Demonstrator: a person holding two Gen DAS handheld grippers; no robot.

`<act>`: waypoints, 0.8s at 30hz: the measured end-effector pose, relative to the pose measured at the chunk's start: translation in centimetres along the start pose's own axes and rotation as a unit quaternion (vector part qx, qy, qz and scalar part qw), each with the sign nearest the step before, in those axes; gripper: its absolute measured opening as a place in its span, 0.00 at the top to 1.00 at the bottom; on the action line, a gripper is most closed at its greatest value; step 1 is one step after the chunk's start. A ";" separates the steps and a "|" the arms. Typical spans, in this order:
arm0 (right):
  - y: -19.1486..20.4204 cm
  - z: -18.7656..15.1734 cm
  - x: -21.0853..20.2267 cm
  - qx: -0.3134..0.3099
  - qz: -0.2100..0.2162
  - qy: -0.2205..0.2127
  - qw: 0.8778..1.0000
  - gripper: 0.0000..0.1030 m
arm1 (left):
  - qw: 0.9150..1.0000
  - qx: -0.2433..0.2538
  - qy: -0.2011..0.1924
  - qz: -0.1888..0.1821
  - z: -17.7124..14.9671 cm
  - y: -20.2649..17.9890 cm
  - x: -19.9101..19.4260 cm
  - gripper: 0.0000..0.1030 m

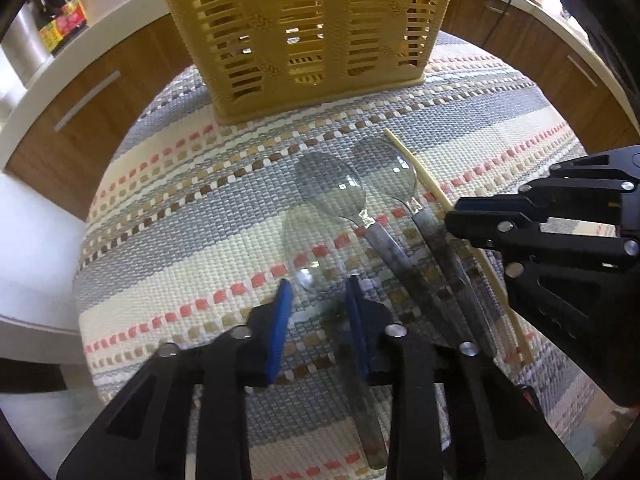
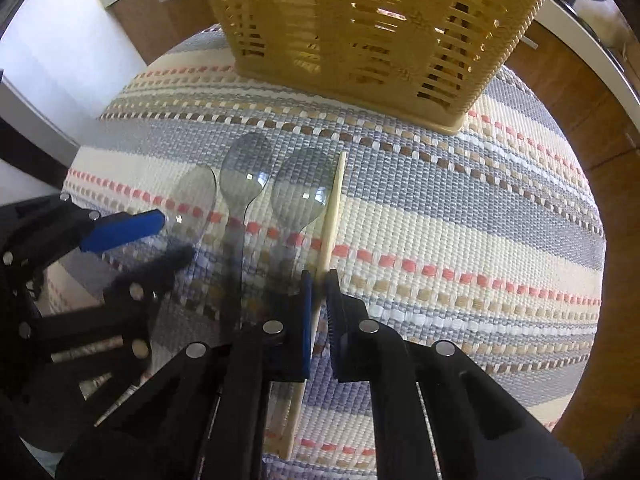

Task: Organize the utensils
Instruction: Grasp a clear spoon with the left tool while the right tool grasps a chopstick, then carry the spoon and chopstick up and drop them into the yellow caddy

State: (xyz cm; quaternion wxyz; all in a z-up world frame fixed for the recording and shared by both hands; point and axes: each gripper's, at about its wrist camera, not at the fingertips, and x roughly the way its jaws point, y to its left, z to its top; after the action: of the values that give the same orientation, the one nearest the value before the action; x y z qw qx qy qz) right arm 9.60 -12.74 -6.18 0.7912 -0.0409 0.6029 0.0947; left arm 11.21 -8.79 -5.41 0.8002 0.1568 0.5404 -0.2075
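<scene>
Three clear plastic spoons lie side by side on a striped woven mat (image 1: pixel 180 216), bowls toward a yellow slotted utensil basket (image 1: pixel 312 40) (image 2: pixel 380 32). My left gripper (image 1: pixel 320 304) (image 2: pixel 176 236) straddles the neck of the nearest spoon (image 1: pixel 312 240) (image 2: pixel 196 196). A gap shows beside its left pad, so it stands open. The middle spoon (image 1: pixel 332 184) (image 2: pixel 246 172) and the far spoon (image 1: pixel 384 168) (image 2: pixel 300 188) lie untouched. Beside the far spoon lies a pale chopstick (image 1: pixel 424 180) (image 2: pixel 334 208). My right gripper (image 2: pixel 319 280) (image 1: pixel 476 244) is shut on it partway along its length.
The basket stands upright at the mat's far edge. Wooden cabinet fronts (image 1: pixel 88 120) with metal handles curve around behind. A white counter holds a dark bottle (image 1: pixel 60 12), a steel canister (image 1: pixel 24 40) and a black cable (image 1: pixel 504 0).
</scene>
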 end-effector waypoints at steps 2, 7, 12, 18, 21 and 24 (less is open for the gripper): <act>-0.3 -0.2 0.0 0.003 0.004 -0.002 1.000 0.96 | 1.000 -0.008 -0.004 0.001 -0.1 0.6 -0.4 0.85; -2.3 -0.7 -0.4 0.020 0.028 -0.011 0.999 0.96 | 0.998 -0.043 -0.019 -0.038 -0.9 2.1 -1.1 0.90; -3.5 -1.2 -2.6 0.022 0.056 -0.043 0.997 0.96 | 0.995 -0.051 -0.068 -0.051 -1.1 2.8 -3.6 0.90; -4.4 -1.5 -8.4 0.008 0.089 -0.120 0.989 0.96 | 0.985 -0.049 -0.154 -0.054 -0.4 2.9 -9.8 0.90; -4.7 -1.5 -12.3 -0.003 0.104 -0.175 0.979 0.96 | 0.976 -0.050 -0.203 -0.057 0.4 3.1 -13.4 0.90; -5.5 -0.8 -16.7 0.002 0.151 -0.227 0.962 0.96 | 0.965 -0.055 -0.251 -0.057 1.6 3.1 -17.0 0.90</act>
State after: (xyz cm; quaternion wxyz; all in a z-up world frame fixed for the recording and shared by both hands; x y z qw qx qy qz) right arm 5.64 -19.94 9.38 0.8836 0.0745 0.4070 0.2190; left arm 8.42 -4.09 11.11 0.9043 0.0239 0.3414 -0.2554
